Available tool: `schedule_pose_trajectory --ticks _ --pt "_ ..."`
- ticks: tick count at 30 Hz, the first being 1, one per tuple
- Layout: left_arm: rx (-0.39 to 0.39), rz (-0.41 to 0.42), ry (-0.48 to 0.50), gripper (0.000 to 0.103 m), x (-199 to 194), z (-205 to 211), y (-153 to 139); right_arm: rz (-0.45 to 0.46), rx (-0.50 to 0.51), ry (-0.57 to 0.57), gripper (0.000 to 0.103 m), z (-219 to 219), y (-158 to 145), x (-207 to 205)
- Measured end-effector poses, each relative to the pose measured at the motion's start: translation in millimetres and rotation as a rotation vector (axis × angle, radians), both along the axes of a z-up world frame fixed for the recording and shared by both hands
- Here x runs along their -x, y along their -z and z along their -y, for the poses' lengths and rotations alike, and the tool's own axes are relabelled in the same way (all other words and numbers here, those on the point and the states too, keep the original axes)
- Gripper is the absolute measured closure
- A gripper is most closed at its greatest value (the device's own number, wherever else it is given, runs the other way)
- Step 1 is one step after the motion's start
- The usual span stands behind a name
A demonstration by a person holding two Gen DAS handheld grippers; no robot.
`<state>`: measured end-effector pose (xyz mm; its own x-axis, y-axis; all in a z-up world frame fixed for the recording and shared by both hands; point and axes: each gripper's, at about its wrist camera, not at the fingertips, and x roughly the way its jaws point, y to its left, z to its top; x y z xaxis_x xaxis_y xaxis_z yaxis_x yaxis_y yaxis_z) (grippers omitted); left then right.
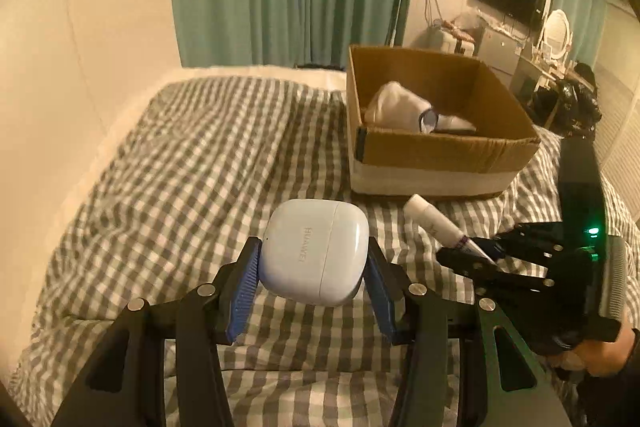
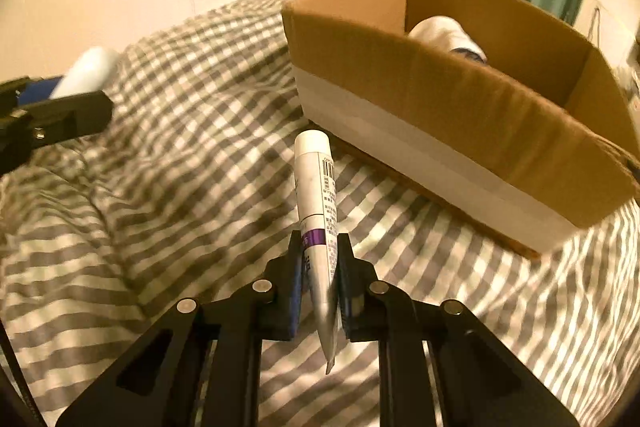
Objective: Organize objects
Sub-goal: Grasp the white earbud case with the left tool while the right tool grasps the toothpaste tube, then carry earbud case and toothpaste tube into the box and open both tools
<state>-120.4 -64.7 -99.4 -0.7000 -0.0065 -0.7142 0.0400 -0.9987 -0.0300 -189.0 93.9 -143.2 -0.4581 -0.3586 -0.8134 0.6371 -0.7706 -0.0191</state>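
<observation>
1. Left wrist view: the left gripper [image 1: 314, 263] is clamped on a white earbuds case [image 1: 315, 251], its blue pads [image 1: 242, 297] pressing both sides, with the case raised above the checked bedspread [image 1: 192, 155].
2. Toward the bed's far right stands a cardboard box [image 1: 432, 155] holding a white bundle [image 1: 400, 107].
3. Right wrist view: the right gripper [image 2: 320, 267] is closed on the crimped lower end of a white tube with a purple band [image 2: 318, 195]; its cap points at the box's near wall [image 2: 440, 115].
</observation>
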Motion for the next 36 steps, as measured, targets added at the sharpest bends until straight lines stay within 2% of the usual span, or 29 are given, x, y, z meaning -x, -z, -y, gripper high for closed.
schedule_pose_trajectory --ticks 4,7,11,17,26,36 --pt "-0.007 -0.032 0.003 0.052 -13.0 -0.1 -17.0 -0.007 0.064 0.042 0.089 -10.0 -24.8 -10.5" --pt "0.003 -0.067 0.004 0.052 -21.3 -3.2 -28.7 -0.042 0.062 0.055 0.089 -15.6 -46.0 -28.8" --pt "-0.017 -0.101 0.019 0.052 -29.4 -10.6 -45.8 -0.161 0.064 0.109 0.089 -30.2 -83.3 -58.0" --pt "-0.002 -0.185 0.048 0.052 -36.4 -25.9 -85.8 -0.273 0.113 0.177 0.089 -48.8 -141.2 -75.8" --pt "0.011 -0.285 0.088 0.052 -19.7 -48.5 -129.1 -0.365 0.186 0.227 0.089 -52.3 -185.2 -75.9" --pt "-0.019 -0.307 0.105 0.052 24.7 -57.3 -140.8 -0.416 0.236 0.257 0.089 -57.0 -215.7 -51.9"
